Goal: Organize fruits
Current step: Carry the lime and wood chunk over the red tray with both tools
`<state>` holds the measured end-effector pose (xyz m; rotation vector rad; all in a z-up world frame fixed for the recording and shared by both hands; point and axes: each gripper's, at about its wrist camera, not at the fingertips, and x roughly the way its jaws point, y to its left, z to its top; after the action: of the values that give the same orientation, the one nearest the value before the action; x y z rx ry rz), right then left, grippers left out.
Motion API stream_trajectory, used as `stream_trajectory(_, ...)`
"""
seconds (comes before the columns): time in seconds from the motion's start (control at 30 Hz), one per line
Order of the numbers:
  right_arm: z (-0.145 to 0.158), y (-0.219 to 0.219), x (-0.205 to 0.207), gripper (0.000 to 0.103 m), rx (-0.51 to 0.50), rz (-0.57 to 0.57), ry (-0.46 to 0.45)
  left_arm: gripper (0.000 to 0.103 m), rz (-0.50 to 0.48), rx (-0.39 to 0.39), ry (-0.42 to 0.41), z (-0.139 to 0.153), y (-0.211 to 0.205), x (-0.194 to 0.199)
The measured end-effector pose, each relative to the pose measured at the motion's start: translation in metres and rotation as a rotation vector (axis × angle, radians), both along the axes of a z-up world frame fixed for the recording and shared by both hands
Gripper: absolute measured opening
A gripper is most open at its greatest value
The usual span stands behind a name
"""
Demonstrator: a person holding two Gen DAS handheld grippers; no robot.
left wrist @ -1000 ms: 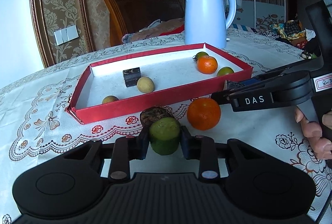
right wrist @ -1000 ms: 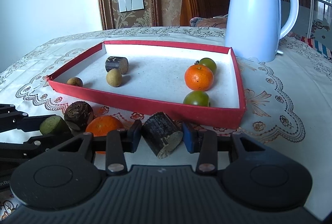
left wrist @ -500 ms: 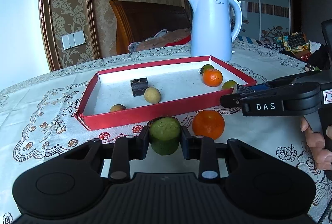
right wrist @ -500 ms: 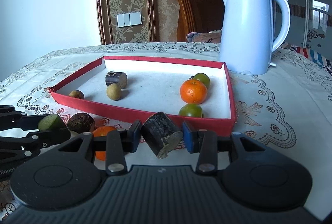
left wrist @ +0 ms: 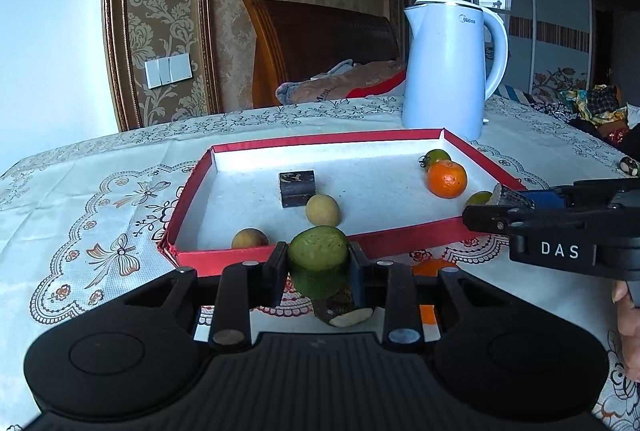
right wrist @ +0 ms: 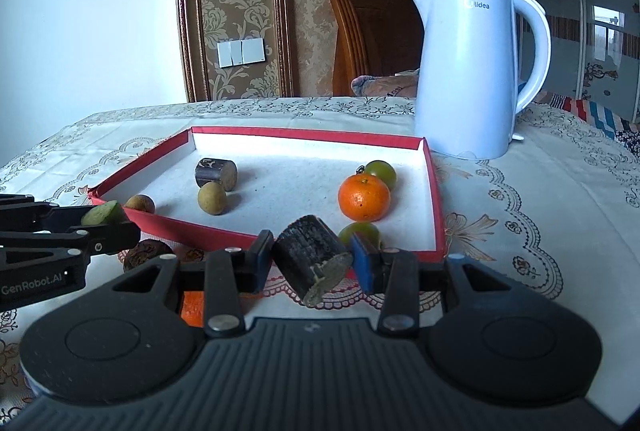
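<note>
A red-walled tray (left wrist: 320, 254) (right wrist: 208, 229) holds an orange (left wrist: 447, 178) (right wrist: 363, 196), green fruits (right wrist: 380, 171), two tan round fruits (left wrist: 322, 209) and a dark cylinder piece (left wrist: 296, 188). My left gripper (left wrist: 318, 267) is shut on a green cylinder piece (left wrist: 318, 261) (right wrist: 105, 213), held above the table just before the tray's near wall. My right gripper (right wrist: 313, 259) is shut on a dark cylinder piece (right wrist: 314, 258), lifted at the tray's near edge. Another orange (left wrist: 434, 267) and a dark brown fruit (right wrist: 147, 254) lie on the cloth outside the tray.
A white electric kettle (left wrist: 452, 67) (right wrist: 476, 71) stands behind the tray's far right corner. A wooden chair (left wrist: 320, 43) is behind the table. The lace tablecloth (left wrist: 100, 215) covers the table.
Both grippers have risen with their pieces and moved closer to the tray's near wall. The loose orange and brown fruit on the cloth now sit lower, partly behind the grippers.
</note>
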<state>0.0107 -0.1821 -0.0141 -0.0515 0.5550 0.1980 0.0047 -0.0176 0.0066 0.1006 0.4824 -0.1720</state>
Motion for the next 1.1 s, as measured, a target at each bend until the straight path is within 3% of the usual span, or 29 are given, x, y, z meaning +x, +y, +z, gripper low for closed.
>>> stream_trajectory(0.5, 0.002, 0.016, 0.035, 0.039, -0.027, -0.008, 0.010, 0.030, 0.093, -0.005, 0.009, 0.005, -0.002, 0.043)
stream_trajectory(1.1, -0.004, 0.024, 0.062, 0.039, -0.005, -0.031, 0.053, 0.030, 0.135, -0.015, 0.038, -0.001, 0.002, 0.056)
